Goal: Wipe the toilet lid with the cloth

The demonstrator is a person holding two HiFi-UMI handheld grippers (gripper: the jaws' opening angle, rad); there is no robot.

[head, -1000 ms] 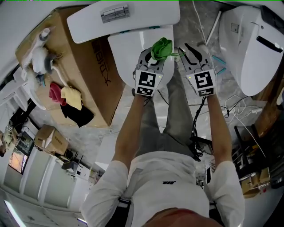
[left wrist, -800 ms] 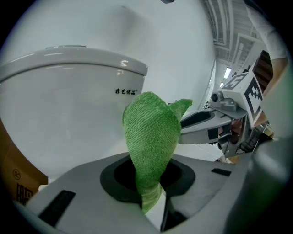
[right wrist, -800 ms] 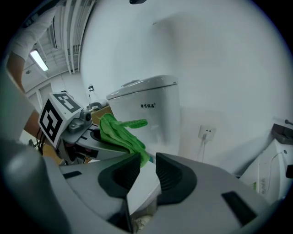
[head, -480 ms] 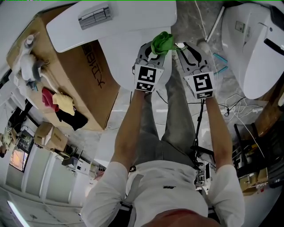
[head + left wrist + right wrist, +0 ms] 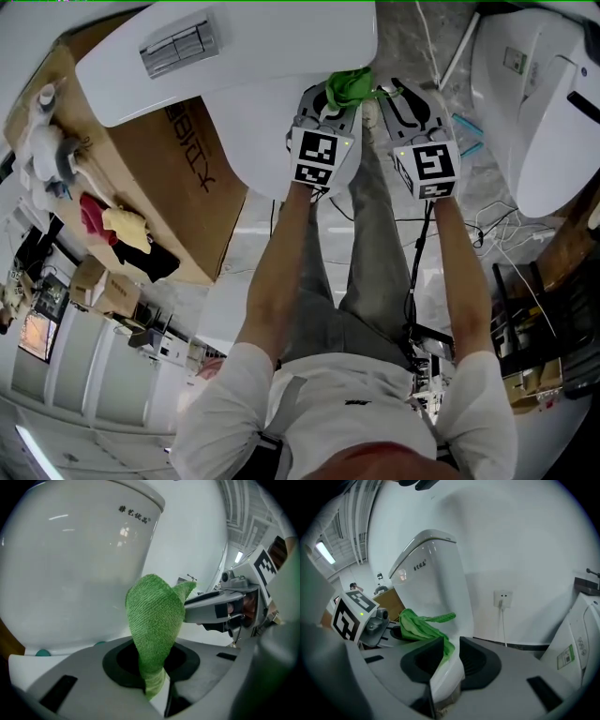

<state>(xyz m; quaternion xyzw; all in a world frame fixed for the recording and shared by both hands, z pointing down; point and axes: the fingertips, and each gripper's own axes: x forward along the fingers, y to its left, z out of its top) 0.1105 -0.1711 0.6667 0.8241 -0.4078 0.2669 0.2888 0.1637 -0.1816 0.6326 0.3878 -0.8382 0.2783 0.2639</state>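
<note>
L claw (image 5: 330,94) clenched on cloth (image 5: 351,84), near toilet lid (image 5: 267,122) edge. R claw (image 5: 410,98) released, lid rim between jaws. Risk: narrow pinch, so wiping friction may pull cloth out.

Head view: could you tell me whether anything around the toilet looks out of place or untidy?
Yes: red, yellow and black rags lie heaped on the cardboard box left of the toilet, and loose cables trail across the floor at right. The left gripper holds the green cloth normally.
</note>
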